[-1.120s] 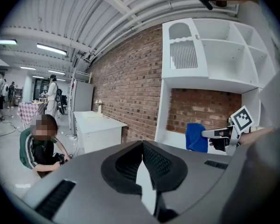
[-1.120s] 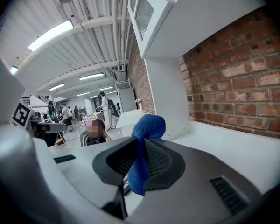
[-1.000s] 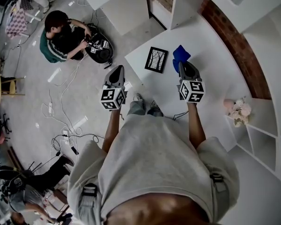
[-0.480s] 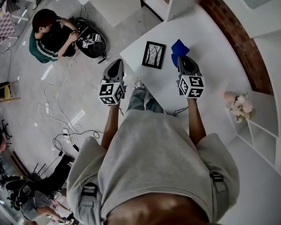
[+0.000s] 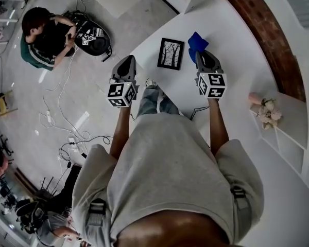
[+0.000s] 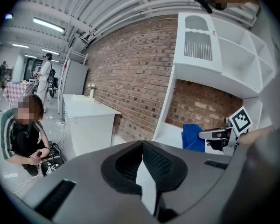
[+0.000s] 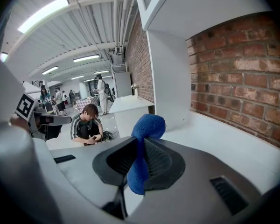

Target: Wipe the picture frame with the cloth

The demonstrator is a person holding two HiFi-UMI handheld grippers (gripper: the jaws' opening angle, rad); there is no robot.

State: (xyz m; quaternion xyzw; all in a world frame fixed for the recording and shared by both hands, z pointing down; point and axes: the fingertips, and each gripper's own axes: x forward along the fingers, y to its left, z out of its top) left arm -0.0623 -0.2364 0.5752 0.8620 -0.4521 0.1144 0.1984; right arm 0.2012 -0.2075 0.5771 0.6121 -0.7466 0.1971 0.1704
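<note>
Blue cloth (image 5: pixel 196 41) sits clamped in right tool (image 5: pixel 201 55).

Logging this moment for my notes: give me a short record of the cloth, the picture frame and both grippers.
Cloth: blue, clamped in the right gripper
Picture frame: on the white table, beside the cloth, untouched
Left gripper: shut, empty
Wiping: not yet begun
</note>
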